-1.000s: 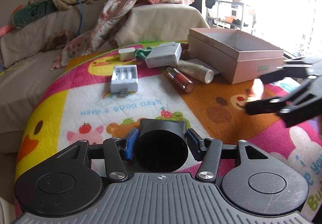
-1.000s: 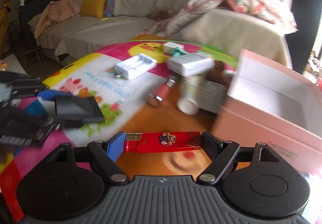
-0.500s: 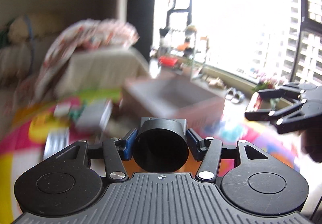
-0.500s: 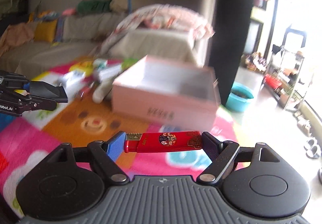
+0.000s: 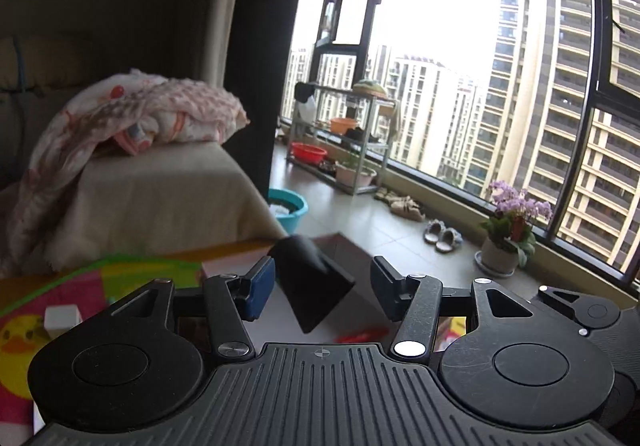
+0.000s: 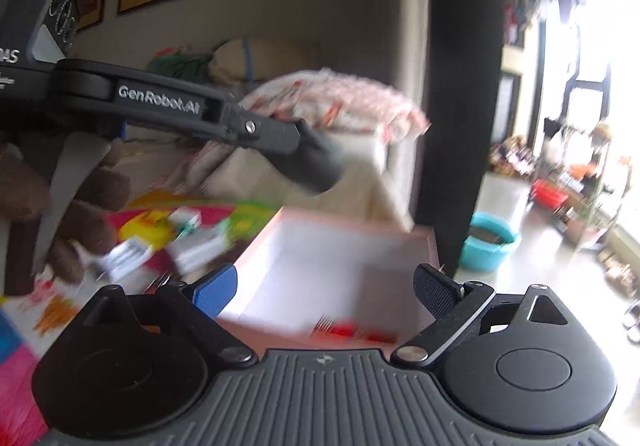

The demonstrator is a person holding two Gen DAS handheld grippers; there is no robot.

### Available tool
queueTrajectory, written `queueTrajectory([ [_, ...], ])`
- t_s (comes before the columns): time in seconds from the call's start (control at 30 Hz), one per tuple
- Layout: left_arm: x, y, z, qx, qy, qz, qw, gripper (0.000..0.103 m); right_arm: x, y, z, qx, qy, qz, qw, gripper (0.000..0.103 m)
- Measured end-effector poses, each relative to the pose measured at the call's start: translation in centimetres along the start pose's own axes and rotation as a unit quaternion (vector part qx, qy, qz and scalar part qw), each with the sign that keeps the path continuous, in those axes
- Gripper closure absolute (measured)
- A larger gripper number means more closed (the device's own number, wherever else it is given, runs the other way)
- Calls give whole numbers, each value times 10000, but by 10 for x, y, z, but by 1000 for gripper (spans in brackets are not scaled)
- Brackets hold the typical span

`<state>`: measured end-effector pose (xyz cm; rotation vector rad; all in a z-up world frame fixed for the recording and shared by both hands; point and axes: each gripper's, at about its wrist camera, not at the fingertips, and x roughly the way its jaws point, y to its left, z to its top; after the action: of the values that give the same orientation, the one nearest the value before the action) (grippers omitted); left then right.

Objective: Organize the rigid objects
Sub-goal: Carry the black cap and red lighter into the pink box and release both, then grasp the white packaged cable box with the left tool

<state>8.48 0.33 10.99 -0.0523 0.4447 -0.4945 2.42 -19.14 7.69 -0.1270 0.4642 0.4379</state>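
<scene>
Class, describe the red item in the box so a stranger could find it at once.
Start at the pink box on the colourful mat. Inside, near the front wall, lies a red stick, blurred here. It is the only bright red thing against the white lining.

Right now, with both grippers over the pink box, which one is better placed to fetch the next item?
Probably left. The white charger lies on the mat on the left gripper's side of the pink box; the right gripper, also open, sits farther.
</scene>
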Motion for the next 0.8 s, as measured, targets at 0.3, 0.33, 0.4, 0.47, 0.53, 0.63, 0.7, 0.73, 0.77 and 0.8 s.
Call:
queueTrajectory([
  [0.3,-42,55,-69,-488,266,884,9945,46,-3,21,-54,70,482,75,9988,8],
  [0.33,-49,60,-75,-510,283,1070,9925,46,-3,20,-54,143,504,95,9986,8],
  [0.4,-63,70,-85,-481,313,1425,9881,46,-4,21,-57,188,509,85,9985,8],
  [0.47,-78,79,-93,-398,310,1834,9817,46,-5,23,-58,147,488,57,9987,8],
  [0.53,-89,93,-95,-455,294,2194,9741,46,-3,26,-58,122,490,66,9987,8],
  [0.63,-94,116,-96,-826,310,2521,9637,46,1,29,-59,141,531,121,9984,8],
  [0.7,-97,121,-100,-978,321,2578,9607,46,3,33,-62,154,564,138,9982,8],
  [0.73,-96,121,-102,-994,330,2554,9611,46,4,34,-63,155,593,145,9980,8],
  [0.77,-94,119,-103,-973,349,2495,9629,46,5,36,-65,136,625,144,9978,8],
  [0.8,-92,116,-104,-939,361,2409,9653,46,6,38,-66,95,640,128,9978,8],
])
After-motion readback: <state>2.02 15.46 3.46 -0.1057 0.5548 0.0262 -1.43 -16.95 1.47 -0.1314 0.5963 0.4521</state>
